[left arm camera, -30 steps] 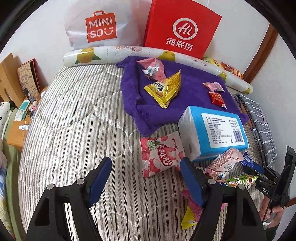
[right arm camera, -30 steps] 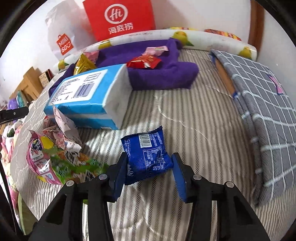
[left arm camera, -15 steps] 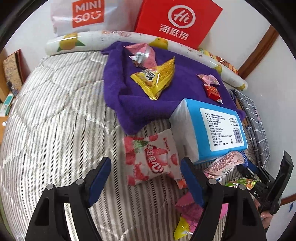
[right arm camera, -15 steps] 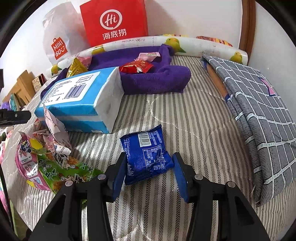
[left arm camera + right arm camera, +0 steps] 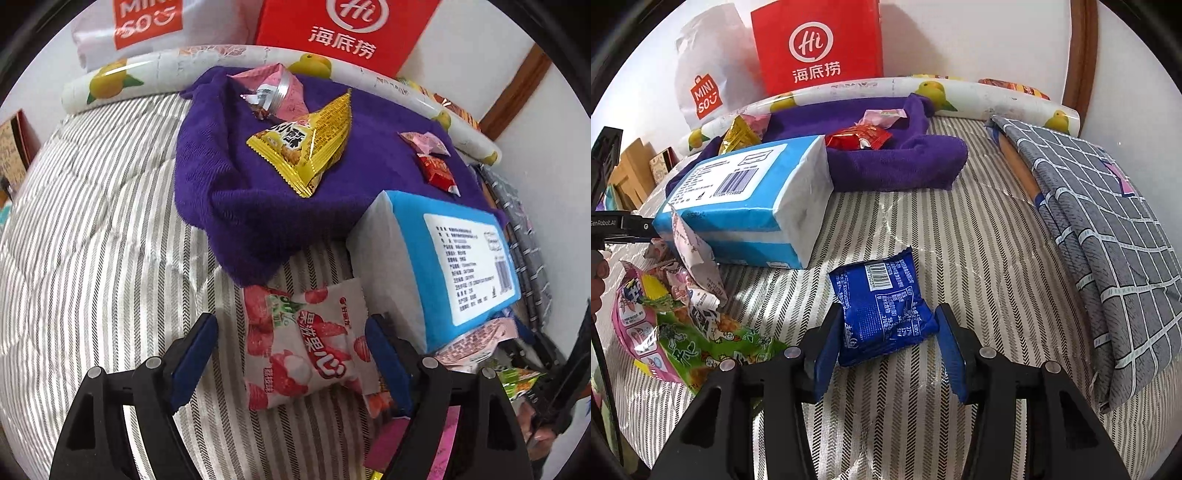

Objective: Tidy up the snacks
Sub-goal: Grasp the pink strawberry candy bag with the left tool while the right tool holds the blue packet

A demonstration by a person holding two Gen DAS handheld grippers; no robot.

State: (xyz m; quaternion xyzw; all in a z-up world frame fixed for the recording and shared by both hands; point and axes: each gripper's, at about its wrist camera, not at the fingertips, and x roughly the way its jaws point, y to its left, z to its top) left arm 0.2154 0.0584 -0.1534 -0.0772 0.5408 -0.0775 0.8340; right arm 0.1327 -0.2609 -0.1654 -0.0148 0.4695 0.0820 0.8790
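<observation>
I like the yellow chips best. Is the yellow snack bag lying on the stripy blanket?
No, the yellow snack bag lies on the purple towel, which is spread over the stripy blanket.

A striped quilted bed cover (image 5: 92, 229) is seen across both views. A purple towel (image 5: 236, 192) is spread at its far side, toward 12 o'clock. A blue-and-white tissue pack (image 5: 750, 206) is laid just beside the towel's near edge. A rolled fruit-print mat (image 5: 979, 99) is placed along the wall behind the towel. A red paper bag (image 5: 816, 40) and a white shopping bag (image 5: 705, 81) are stood against the wall. A grey checked cloth (image 5: 1108, 229), folded, is noted at 3 o'clock in the right wrist view.
</observation>
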